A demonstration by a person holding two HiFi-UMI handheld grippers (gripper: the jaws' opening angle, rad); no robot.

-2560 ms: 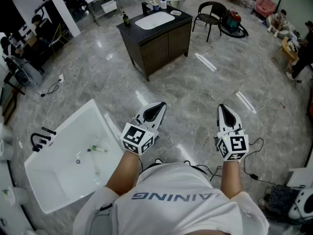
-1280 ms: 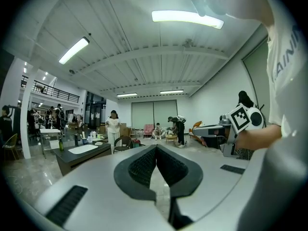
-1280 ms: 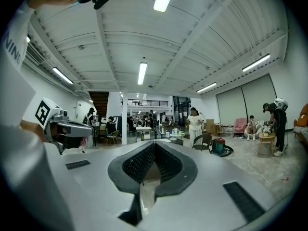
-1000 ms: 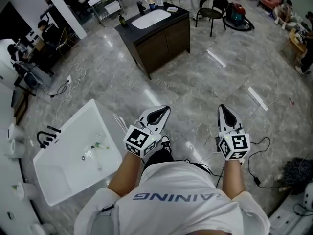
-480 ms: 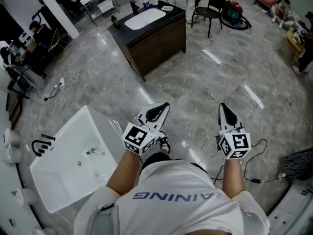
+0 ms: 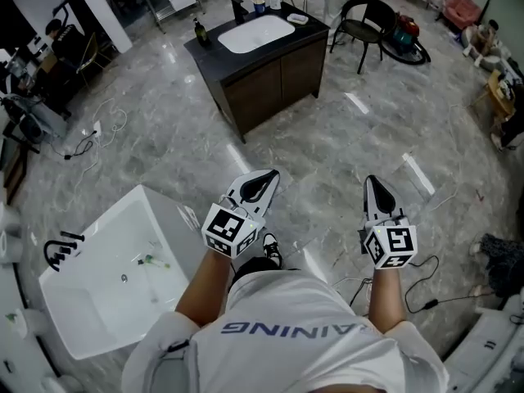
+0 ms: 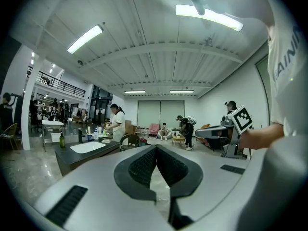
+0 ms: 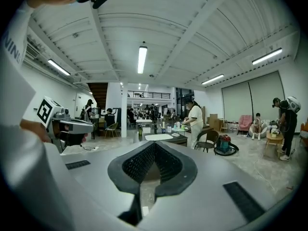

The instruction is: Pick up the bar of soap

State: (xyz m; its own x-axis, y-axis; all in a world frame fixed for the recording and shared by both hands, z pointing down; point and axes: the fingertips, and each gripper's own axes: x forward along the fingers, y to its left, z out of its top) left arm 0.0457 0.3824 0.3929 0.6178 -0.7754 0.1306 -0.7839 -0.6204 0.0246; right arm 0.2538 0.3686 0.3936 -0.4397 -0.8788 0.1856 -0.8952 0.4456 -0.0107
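Both grippers are held out in front of me above the marble floor, with nothing in them. My left gripper (image 6: 266,176) (image 7: 155,147) is shut, its jaws meeting at the tips. My right gripper (image 6: 370,180) (image 8: 153,143) is shut too. Well ahead stands a dark vanity cabinet (image 6: 270,70) (image 7: 79,157) (image 8: 177,139) with a white basin (image 6: 256,33) set in its top. Bottles and a small white dish (image 6: 296,19) sit on the counter. No bar of soap is distinguishable at this distance.
A white sink (image 6: 98,301) with a black faucet (image 6: 59,250) lies low at my left. A black chair (image 6: 367,19) and a red vacuum (image 6: 409,35) stand beyond the vanity, and a person in white is at its far side. Cables (image 6: 413,289) trail on the floor at right.
I have moved across the floor, so the vanity and the white sink have shifted in the head view. Both grippers keep the same pose ahead of me, still shut.
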